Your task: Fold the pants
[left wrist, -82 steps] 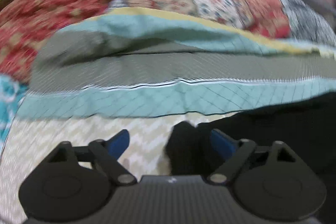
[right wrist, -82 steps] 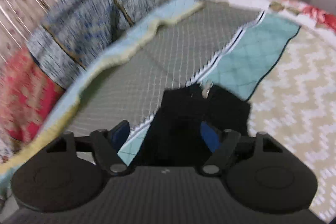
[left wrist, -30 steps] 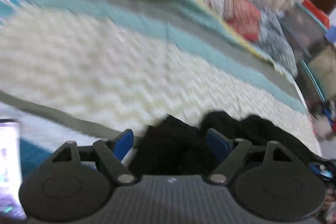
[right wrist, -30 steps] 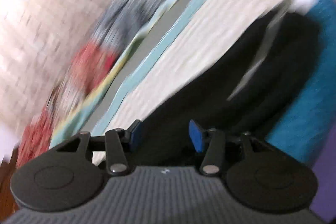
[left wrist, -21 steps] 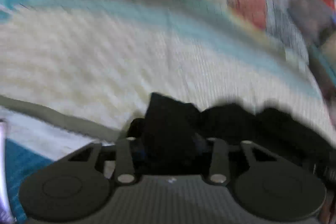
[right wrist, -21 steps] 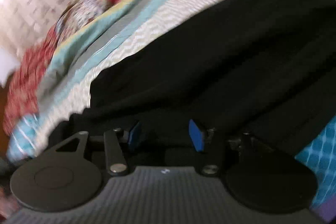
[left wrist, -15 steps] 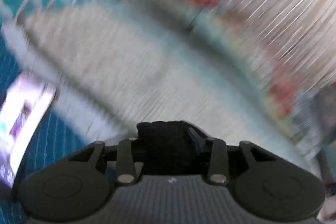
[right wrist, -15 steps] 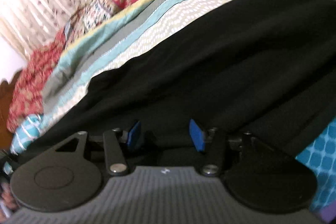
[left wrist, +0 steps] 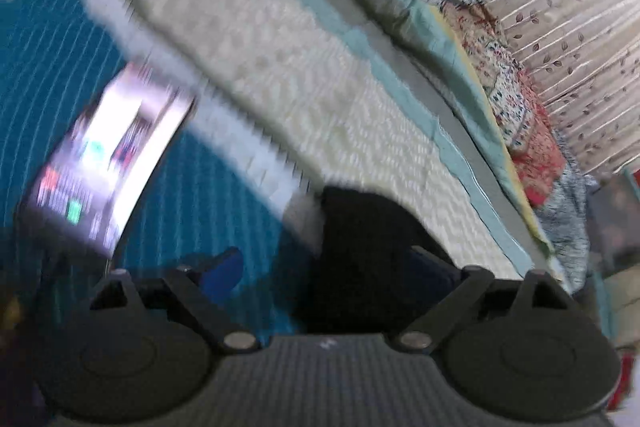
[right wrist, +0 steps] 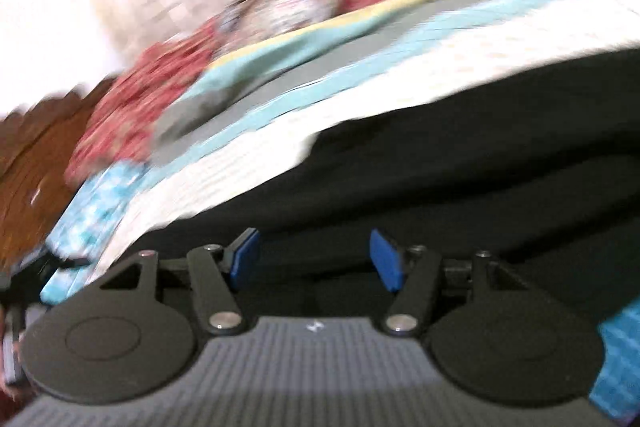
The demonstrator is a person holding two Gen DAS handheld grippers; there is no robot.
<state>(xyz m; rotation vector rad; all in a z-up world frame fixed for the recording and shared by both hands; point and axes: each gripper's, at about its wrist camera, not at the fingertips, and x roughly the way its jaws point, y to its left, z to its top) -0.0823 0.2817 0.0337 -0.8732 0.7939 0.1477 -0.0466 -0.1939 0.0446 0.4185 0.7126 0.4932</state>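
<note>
The black pants (right wrist: 460,163) lie stretched across the bed's patterned quilt (right wrist: 400,67). In the left wrist view one end of the pants (left wrist: 360,227) lies between the blue-padded fingers of my left gripper (left wrist: 324,271), whose jaws stand wide apart. My right gripper (right wrist: 314,259) is open just above the black cloth, its blue pads apart and holding nothing. Both views are blurred by motion.
A lit phone (left wrist: 108,155) lies on the teal cover (left wrist: 208,207) at the left. Red and floral pillows (left wrist: 512,99) line the far side by a curtain (left wrist: 568,7). A brown wooden headboard (right wrist: 32,155) stands at the left in the right wrist view.
My left gripper, shut on the pants' end half a second ago, has opened and let it go. My right gripper has opened wider and swung over the pants.
</note>
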